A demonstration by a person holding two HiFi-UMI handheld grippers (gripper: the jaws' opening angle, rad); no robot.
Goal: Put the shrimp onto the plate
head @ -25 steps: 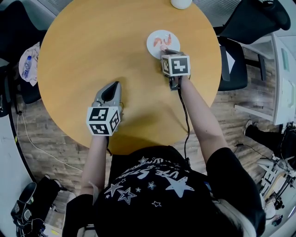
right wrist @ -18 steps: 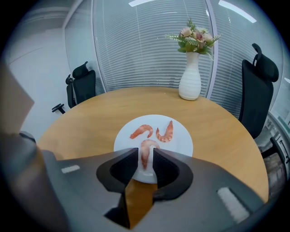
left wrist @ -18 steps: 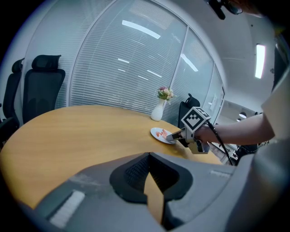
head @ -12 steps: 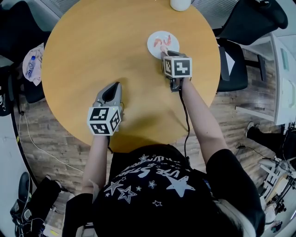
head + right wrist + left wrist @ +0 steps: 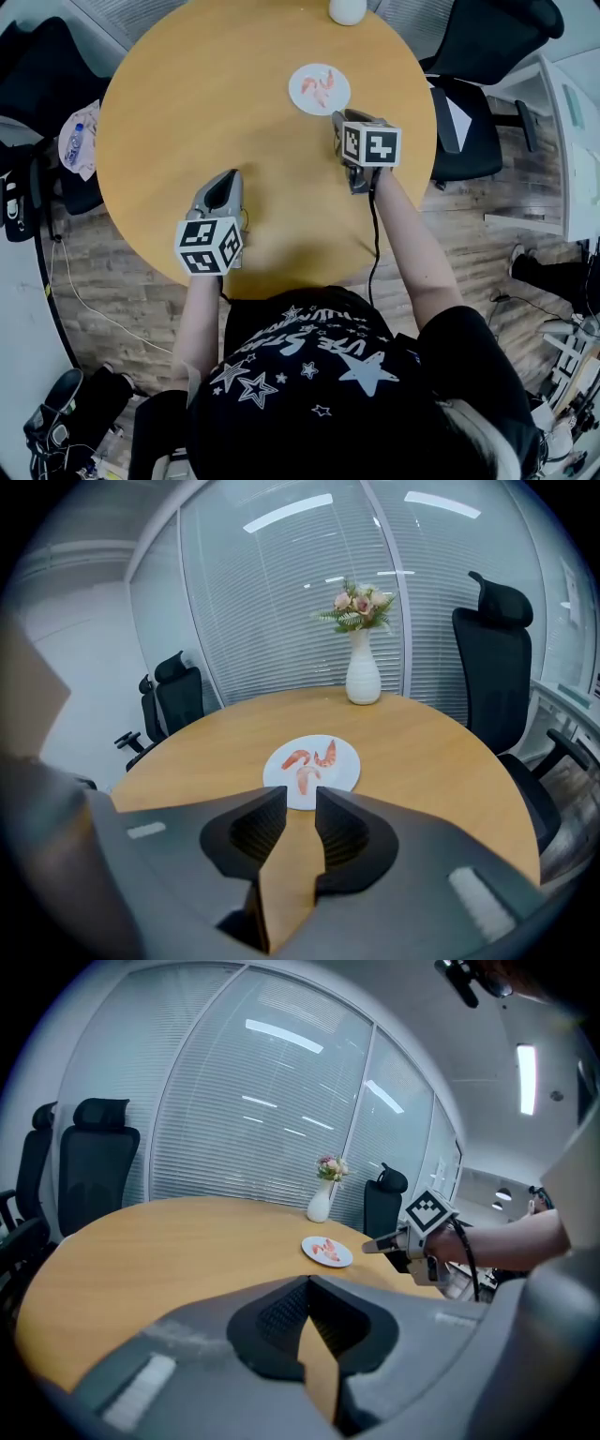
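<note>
Three pink shrimps (image 5: 307,778) lie on a small white plate (image 5: 345,769) on the far side of the round wooden table (image 5: 187,112). In the head view the shrimps (image 5: 319,86) sit on the plate (image 5: 336,99), just ahead of my right gripper (image 5: 337,116). The right gripper (image 5: 300,799) points at the plate from a short way back, its jaws closing from wide apart with nothing between them. My left gripper (image 5: 232,173) rests near the table's near edge, far from the plate. Its fingertips meet in the left gripper (image 5: 309,1281) view and it holds nothing.
A white vase (image 5: 362,672) of flowers stands at the table's far edge behind the plate. Black office chairs (image 5: 469,112) surround the table, one close on the right. A bag with a bottle (image 5: 75,136) lies on the floor at the left.
My right gripper has drawn back from the plate's near edge toward me, and the plate with its shrimps is now fully uncovered. The left gripper has stayed put.
</note>
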